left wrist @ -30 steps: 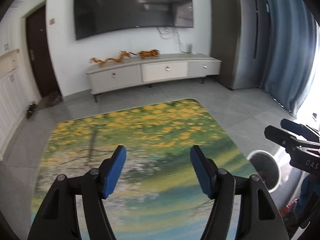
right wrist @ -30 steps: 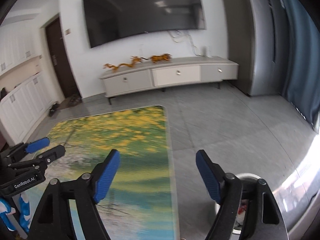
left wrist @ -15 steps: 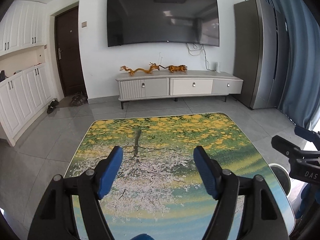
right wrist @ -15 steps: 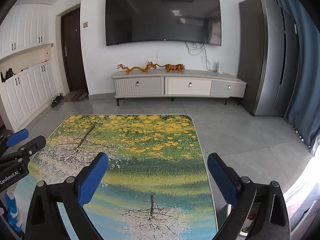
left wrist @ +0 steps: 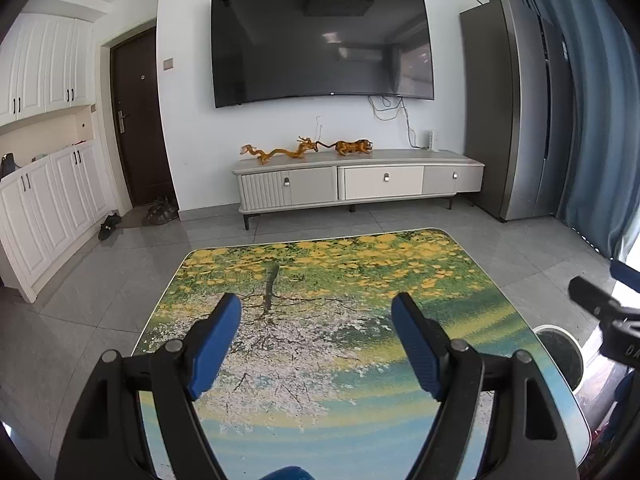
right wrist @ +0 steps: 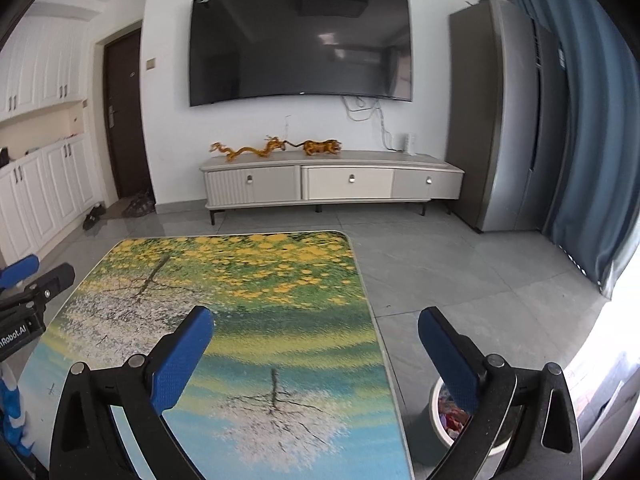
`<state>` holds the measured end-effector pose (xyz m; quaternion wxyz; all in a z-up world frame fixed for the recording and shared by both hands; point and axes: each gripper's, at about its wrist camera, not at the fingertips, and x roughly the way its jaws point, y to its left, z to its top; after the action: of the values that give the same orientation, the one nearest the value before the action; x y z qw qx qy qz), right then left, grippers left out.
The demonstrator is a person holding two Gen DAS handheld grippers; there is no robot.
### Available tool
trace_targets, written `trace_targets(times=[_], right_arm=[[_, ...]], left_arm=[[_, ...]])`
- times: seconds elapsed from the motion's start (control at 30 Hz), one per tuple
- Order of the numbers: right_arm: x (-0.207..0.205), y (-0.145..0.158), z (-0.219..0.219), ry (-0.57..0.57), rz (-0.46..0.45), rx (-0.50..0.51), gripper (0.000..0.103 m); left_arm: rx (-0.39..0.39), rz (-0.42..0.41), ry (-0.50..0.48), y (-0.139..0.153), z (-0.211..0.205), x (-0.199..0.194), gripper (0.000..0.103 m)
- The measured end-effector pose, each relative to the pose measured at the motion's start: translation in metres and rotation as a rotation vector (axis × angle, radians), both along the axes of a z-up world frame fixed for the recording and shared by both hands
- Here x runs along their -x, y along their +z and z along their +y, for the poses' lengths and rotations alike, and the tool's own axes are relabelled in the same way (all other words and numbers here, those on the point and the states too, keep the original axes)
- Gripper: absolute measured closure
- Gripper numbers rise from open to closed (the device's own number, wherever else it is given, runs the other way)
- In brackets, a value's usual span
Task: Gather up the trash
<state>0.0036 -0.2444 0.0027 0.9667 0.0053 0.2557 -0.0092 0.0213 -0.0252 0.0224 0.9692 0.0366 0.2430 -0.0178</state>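
My left gripper (left wrist: 315, 304) hangs over the near part of a table (left wrist: 400, 264) printed with a tree picture. Its jaws are opening and nothing is between them. My right gripper (right wrist: 315, 316) stands wide open over the table's right edge, also with nothing in it. A round white trash bin (right wrist: 438, 426) with colourful scraps inside sits on the floor by the table's right side, partly behind my right finger. In the left wrist view the bin (left wrist: 558, 350) shows at the right, below the right gripper (left wrist: 596, 300). No loose trash shows on the tabletop.
A blue and white thing (right wrist: 10, 408) is cut off at the table's near left, under the left gripper (right wrist: 36, 276). Across grey floor tiles stands a low TV cabinet (left wrist: 360, 180) under a wall TV. A fridge (left wrist: 508, 112) and a blue curtain (left wrist: 592, 112) are on the right.
Both views have swung up and levelled, so the TV wall now shows in full. The right jaws spread much wider and the left jaws a little wider. Nothing was taken hold of.
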Motion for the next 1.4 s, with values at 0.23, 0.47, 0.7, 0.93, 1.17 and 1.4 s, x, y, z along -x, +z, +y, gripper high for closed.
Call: trace_targets(times=[0.23,0.47,0.7,0.93,1.17,1.4], right_arm=[[0.022,0.007,-0.021,-0.04,-0.048,-0.025,0.0],[0.031,0.009,-0.025,-0.051,-0.065,-0.035,0.0],[0.036,0.009,-0.022,-0.053,-0.061,-0.018,0.0],[0.042,0.013,-0.022,-0.058,-0.075,-0.011,0.0],[0.045,0.015,-0.021,-0.066,-0.083,-0.002,0.0],[0.047,0.018,-0.019,-0.071,-0.097,0.005,0.0]], left_arm=[[0.004,-0.026,-0.01,0.006,-0.004,0.01,0.026],[0.015,-0.048,-0.007,0.012,-0.001,0.018,0.026],[0.03,-0.061,-0.015,0.017,0.002,0.028,0.026],[0.029,-0.091,-0.004,0.024,0.004,0.037,0.026],[0.029,-0.091,0.001,0.024,0.004,0.039,0.026],[0.03,-0.087,0.004,0.025,0.004,0.038,0.026]])
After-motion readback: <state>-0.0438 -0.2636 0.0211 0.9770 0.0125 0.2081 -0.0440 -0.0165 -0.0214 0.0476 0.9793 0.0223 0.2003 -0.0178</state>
